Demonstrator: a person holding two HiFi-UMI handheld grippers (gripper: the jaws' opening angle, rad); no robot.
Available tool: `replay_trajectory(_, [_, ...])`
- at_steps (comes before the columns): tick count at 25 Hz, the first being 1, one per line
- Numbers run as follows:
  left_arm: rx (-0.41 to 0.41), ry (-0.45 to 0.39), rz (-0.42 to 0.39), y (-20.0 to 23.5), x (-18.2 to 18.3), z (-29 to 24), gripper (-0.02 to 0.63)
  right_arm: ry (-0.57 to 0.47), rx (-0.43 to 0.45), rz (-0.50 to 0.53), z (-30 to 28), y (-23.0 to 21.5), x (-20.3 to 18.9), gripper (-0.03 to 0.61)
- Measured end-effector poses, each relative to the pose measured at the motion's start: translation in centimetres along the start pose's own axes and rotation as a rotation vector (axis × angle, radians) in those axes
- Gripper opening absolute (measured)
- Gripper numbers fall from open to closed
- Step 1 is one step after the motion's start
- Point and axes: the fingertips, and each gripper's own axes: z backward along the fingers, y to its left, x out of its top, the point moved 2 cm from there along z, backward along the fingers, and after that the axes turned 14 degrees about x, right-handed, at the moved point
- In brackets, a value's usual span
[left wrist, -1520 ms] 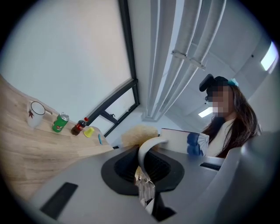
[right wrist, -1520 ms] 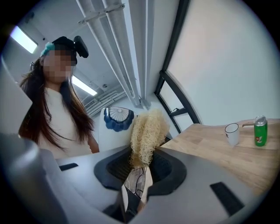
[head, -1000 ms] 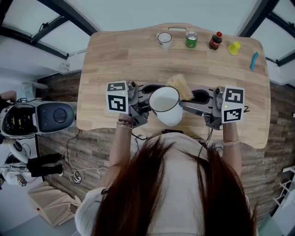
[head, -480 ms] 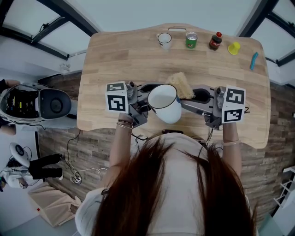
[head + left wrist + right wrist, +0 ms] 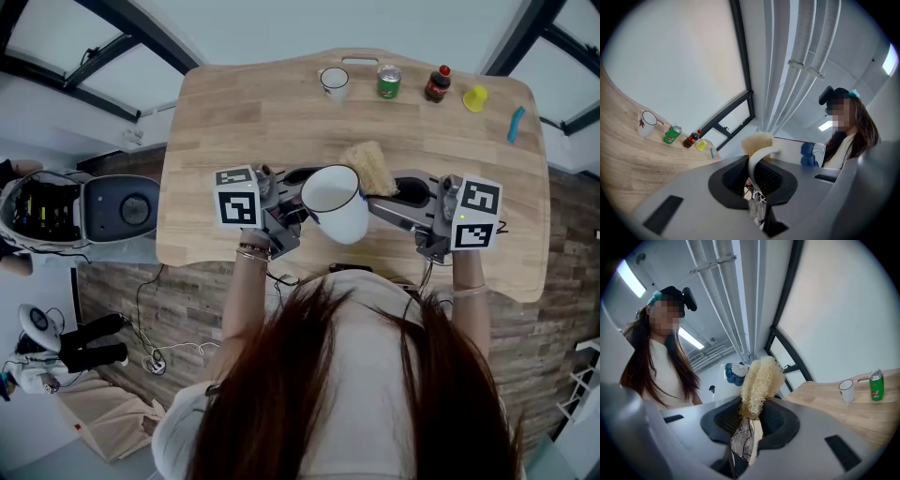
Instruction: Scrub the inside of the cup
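Above the tabletop's (image 5: 262,112) near edge, the left gripper (image 5: 292,214) clamps the white cup (image 5: 335,199), apparently by its handle, so its mouth faces the loofah scrubber (image 5: 368,169) pinched in the right gripper (image 5: 401,195).

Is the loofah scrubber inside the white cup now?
No, in the head view the loofah scrubber sits outside the white cup, just beyond its rim, and the cup's inside shows empty.
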Motion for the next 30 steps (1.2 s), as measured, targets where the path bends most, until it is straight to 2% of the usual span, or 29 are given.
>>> replay_trajectory(14, [0.118, -0.029, 0.070, 2.0, 0.9, -0.3, 0.028, -0.065, -0.114, 0.044, 1.0, -1.4, 0.9, 0.101])
replay_trajectory(23, [0.182, -0.024, 0.083, 3.0, 0.6, -0.3, 0.028, -0.076, -0.154, 0.049, 1.4, -1.7, 0.8, 0.101])
replay_trajectory(27, [0.224, -0.004, 0.064, 3.6, 0.3, -0.1, 0.028, -0.076, -0.178, 0.055, 1.6, -1.8, 0.6, 0.101])
replay_trajectory(30, [0.237, -0.024, 0.101, 3.7, 0.4, -0.2, 0.028, -0.084, -0.194, 0.060, 1.7, -1.9, 0.7, 0.101])
